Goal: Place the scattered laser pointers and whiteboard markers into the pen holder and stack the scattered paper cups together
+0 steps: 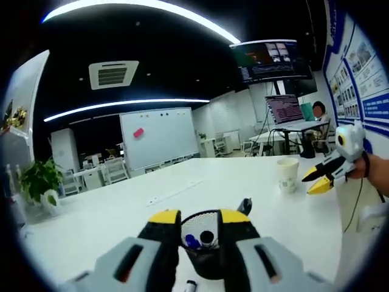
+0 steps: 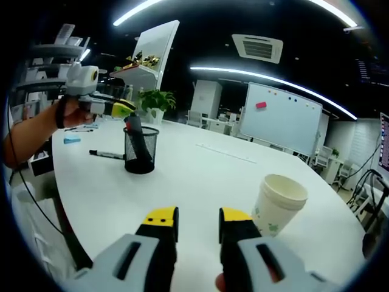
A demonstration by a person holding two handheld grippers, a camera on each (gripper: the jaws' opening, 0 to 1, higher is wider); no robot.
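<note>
Your left gripper (image 1: 201, 220) hovers above the mesh pen holder (image 2: 140, 150) on the white surface (image 2: 200, 182), jaws released and empty; a marker (image 2: 107, 154) lies beside the holder. Your right gripper (image 2: 199, 224) also has released jaws, near the paper cup (image 2: 277, 204).

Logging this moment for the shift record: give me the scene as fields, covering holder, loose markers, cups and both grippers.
pen holder: black mesh pen holder, upright on the white table, a dark marker standing in it
loose marker: one marker lying on the table beside the holder
paper cup: one paper cup, upright, near the right gripper
left gripper: left gripper above the holder, jaws open, empty
right gripper: jaws open, empty
</note>
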